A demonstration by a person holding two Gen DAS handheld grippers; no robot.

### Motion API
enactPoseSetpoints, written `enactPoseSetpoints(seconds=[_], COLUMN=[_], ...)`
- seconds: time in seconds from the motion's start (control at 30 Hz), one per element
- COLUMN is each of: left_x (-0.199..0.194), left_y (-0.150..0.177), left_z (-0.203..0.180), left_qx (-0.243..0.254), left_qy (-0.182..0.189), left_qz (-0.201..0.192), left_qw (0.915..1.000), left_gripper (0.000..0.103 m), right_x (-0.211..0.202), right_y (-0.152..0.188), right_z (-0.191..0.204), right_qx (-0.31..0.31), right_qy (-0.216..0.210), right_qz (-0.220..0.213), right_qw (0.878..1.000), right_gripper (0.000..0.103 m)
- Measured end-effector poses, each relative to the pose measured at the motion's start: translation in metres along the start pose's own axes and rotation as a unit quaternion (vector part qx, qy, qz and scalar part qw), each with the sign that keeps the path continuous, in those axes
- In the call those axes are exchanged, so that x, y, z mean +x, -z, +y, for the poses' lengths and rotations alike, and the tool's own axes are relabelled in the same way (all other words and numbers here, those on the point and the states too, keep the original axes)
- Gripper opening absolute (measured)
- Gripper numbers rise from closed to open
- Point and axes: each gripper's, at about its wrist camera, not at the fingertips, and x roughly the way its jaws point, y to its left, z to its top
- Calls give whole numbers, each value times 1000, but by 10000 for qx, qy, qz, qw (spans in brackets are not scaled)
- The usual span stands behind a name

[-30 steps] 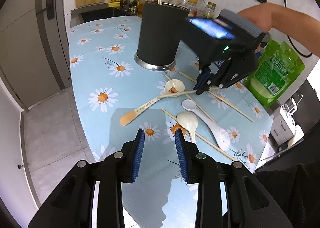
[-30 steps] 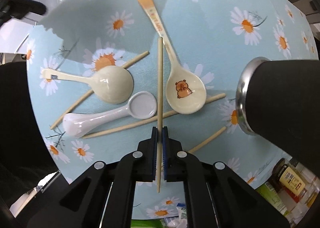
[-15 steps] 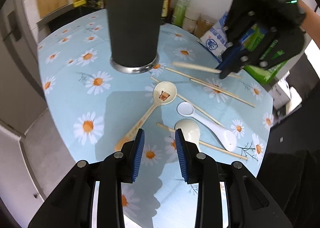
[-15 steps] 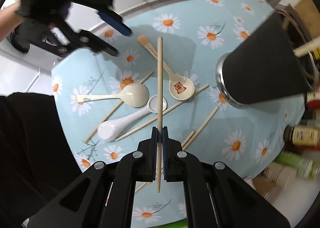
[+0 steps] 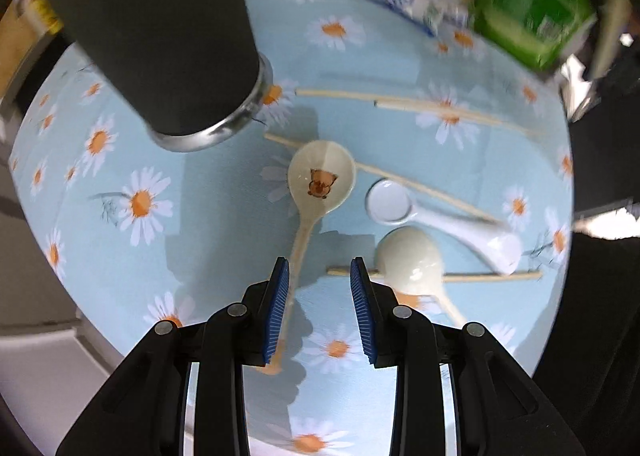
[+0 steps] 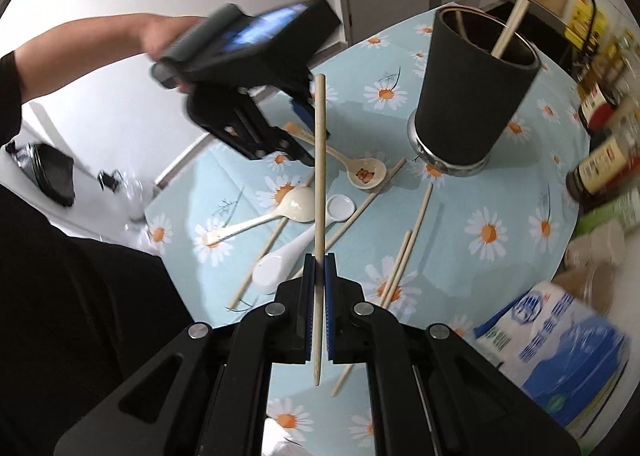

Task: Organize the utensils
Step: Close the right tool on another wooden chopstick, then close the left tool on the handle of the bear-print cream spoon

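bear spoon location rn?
On the table, its bowl just in front of the black holder's base. In the left wrist view the bear spoon is centre, its handle running down to the left gripper, white spoon to its right.

The holder (image 6: 474, 92) stands on the table (image 6: 500, 192) with a chopstick (image 6: 510, 26) in it. Just in front of its base lies the bear spoon (image 6: 366, 173), with two more spoons (image 6: 280, 212) (image 6: 304, 244) beyond that, lying across loose chopsticks (image 6: 416, 224). Bottles (image 6: 604, 160) and packets (image 6: 560, 340) stand to the holder's right.
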Motion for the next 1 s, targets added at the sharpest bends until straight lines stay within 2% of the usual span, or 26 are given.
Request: enactPoseSetpoints(seconds=[0.17,0.43,0.47,0.5,0.53,0.6,0.8,1.0], left_x=[11,30,32,33,35,36,38,23], left_y=[-24,-36,-37,-38,-39,-42,-45,-35], left_z=[8,3,3,3,4,4,11,15], left_qx=[193,546,535,540,567,586,476,444], left_qy=[154,375,421,458,450,419,505,464], left_qz=[391,917,971,1014,1052,1093,1169,874], left_qw=[9989,9936,9929,9923,9918,9914,9907,9941], left_gripper=[30,30,27,18,16,9,6,6], right_x=[-2,-3,-3,-2,-1,-1,1,2], right_y=[18,34,35,36,36,36,36,32], right_z=[1,-3,-4,-5,-5,-7,-8,-7], right_qx=[307,668,696,718,742,773,830,904], right_qy=[-73,-95,-98,-94,-106,-125,-178,-178], right_qz=[-152,-356,-369,-376,-381,-388,-430,-449], right_qw=[9994,9971,9968,9967,9965,9962,9955,9947], right_gripper=[6,6,6,6,6,6,6,6])
